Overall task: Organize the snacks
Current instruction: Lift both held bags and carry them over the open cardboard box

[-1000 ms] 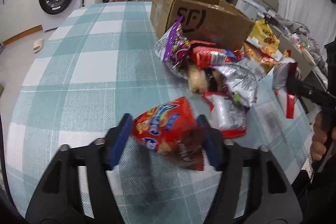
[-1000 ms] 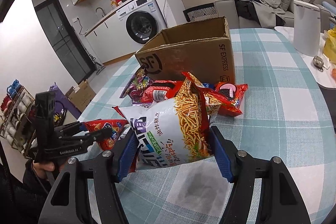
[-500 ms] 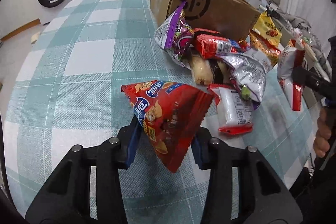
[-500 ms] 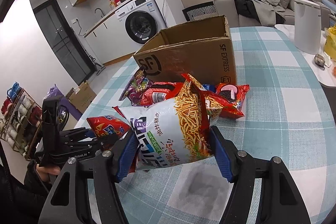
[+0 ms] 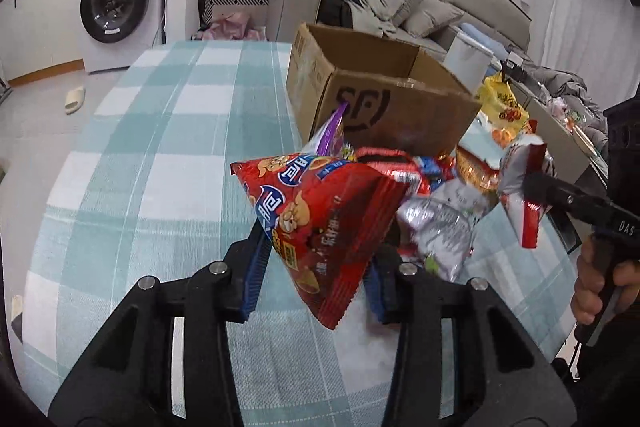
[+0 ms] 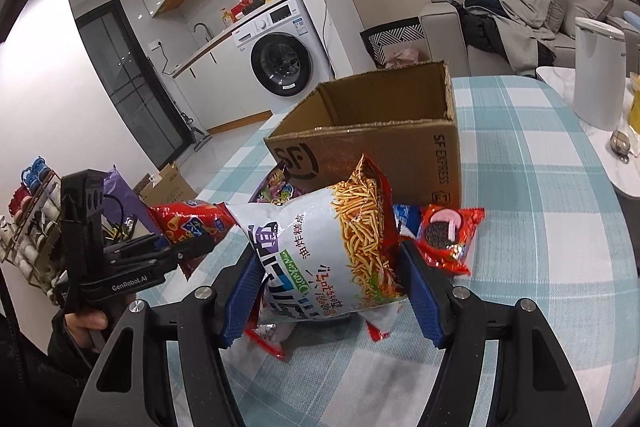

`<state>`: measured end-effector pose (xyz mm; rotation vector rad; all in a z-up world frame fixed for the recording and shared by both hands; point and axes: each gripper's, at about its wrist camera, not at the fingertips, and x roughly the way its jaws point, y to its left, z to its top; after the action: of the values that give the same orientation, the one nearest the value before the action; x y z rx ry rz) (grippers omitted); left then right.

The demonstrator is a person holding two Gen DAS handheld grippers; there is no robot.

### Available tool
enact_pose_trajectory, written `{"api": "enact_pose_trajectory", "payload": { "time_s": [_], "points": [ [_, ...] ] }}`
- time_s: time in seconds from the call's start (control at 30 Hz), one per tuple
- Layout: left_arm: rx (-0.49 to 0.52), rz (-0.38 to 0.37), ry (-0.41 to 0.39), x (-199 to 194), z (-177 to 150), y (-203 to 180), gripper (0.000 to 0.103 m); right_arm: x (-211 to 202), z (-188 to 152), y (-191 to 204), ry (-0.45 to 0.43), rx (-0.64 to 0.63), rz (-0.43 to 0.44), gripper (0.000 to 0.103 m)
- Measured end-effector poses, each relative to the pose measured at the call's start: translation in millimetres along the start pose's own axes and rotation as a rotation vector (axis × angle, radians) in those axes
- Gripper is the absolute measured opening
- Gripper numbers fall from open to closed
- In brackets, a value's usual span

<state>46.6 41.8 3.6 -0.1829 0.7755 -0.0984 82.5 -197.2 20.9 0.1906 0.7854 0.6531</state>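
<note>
The left tool (image 5: 316, 277) is clamped on a red snack bag (image 5: 320, 219), its blue pads pressing both sides of the bag's lower half, and the bag hangs clear above the checked surface (image 5: 160, 155). In the right wrist view the same red bag (image 6: 188, 223) shows at the left, held in the black left tool (image 6: 192, 249), with a hand (image 6: 86, 319) on its grip.

The right tool (image 6: 326, 291) grips a white bag of fried sticks (image 6: 332, 247) between its blue pads; the bag stands roughly upright, its red-edged top pointing at the box. In the left wrist view this bag (image 5: 520, 183) appears at the right, in the right tool (image 5: 538, 193), with a hand (image 5: 600, 279) below it.

An open cardboard box (image 6: 372, 147) stands towards the far end of the surface, its inside empty as far as can be seen. A heap of loose packets lies against its near wall: a purple bag (image 5: 332, 135) leaning on the box, a silver packet (image 5: 440, 227) and a red cookie pack (image 6: 448, 235) flat on the cloth just right of the white bag. A white kettle (image 6: 596, 75) stands on a small side table beyond the right edge. A washing machine (image 6: 280, 55) and a sofa (image 5: 360, 3) sit beyond the far edge.
</note>
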Motion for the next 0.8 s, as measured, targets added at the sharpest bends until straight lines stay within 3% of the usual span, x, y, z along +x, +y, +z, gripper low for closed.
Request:
{"api": "enact_pose_trajectory", "payload": {
  "time_s": [0.8],
  "points": [
    [0.071, -0.067, -0.11, 4, 82, -47, 0.039, 0, 59, 4, -0.1, -0.001, -0.038, 0.069]
  ]
}}
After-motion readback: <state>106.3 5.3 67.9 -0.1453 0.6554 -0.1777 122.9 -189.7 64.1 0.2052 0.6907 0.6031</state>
